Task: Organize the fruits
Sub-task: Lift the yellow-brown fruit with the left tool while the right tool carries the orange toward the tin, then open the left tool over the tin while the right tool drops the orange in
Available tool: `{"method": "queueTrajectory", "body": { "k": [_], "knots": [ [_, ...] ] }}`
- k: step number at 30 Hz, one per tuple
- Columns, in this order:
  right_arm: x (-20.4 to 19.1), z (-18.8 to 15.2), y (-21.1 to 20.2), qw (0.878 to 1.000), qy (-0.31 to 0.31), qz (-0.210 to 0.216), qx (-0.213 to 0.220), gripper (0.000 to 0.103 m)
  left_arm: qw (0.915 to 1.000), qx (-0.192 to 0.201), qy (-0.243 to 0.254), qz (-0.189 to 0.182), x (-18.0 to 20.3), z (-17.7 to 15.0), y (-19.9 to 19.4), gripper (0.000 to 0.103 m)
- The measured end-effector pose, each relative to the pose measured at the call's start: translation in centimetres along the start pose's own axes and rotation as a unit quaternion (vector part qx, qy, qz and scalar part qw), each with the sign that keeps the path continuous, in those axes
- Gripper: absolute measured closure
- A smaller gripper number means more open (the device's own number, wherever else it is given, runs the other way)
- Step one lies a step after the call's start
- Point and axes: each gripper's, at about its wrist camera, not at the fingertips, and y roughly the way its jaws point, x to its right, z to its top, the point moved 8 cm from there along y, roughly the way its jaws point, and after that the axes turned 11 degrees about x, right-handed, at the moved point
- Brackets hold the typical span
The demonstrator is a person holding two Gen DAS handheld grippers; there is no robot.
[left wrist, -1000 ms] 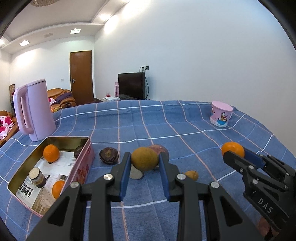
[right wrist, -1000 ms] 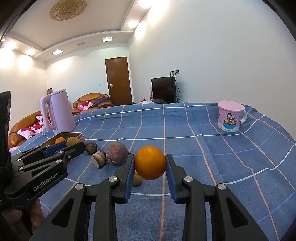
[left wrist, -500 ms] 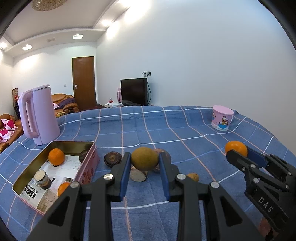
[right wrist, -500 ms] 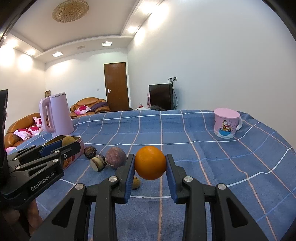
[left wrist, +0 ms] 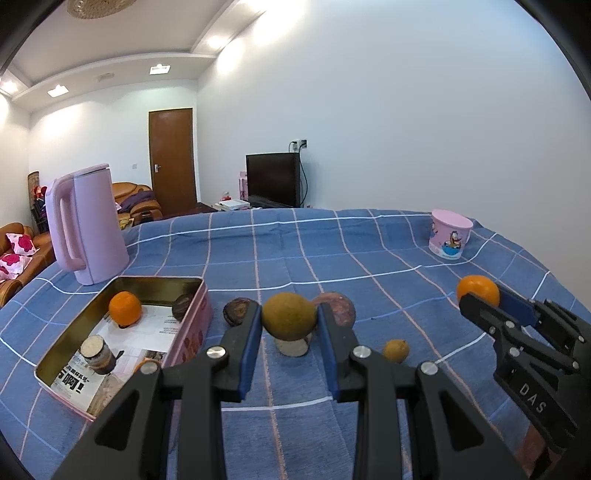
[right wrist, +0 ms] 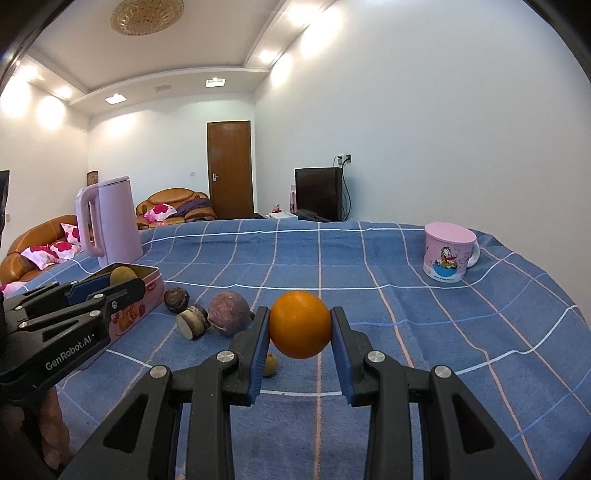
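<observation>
Both claws were clamped on fruit above the blue checked tablecloth point(left wrist: 369, 258): left gripper point(left wrist: 289, 325) on a dull olive-brown round fruit point(left wrist: 289, 320), right gripper point(right wrist: 300, 328) on a smooth bright orange point(right wrist: 300, 324).

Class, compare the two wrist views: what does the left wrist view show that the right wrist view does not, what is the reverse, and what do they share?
Only the left wrist view looks into the tin, showing an orange and other pieces on its printed paper lining. Only the right wrist view shows the ceiling lamp and the mug's handle. Both show the left gripper holding a brownish-green fruit, the right gripper holding an orange fruit, the kettle and the blue checked cloth.
</observation>
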Motion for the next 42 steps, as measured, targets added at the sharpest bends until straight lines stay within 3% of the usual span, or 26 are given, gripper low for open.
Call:
{"method": "queueTrajectory", "body": {
  "k": [15,30,42],
  "knots": [
    [-4.8,2.6,1.4,0.998,-0.037,0.048,0.005,0.069,0.9992,-0.006,-0.024,0.033,-4.4,0.3,-0.2,0.071],
    [-11.1,4.5,4.4,0.992,-0.064,0.108,0.003,0.069,0.9943,-0.033,-0.048,0.089,-10.5,-0.2,1.1,0.071],
    [-15.8,5.0,7.2,0.986,-0.079,0.148,-0.008,0.069,0.9918,-0.045,-0.050,0.109,-14.0,-0.3,1.9,0.071]
  ]
}}
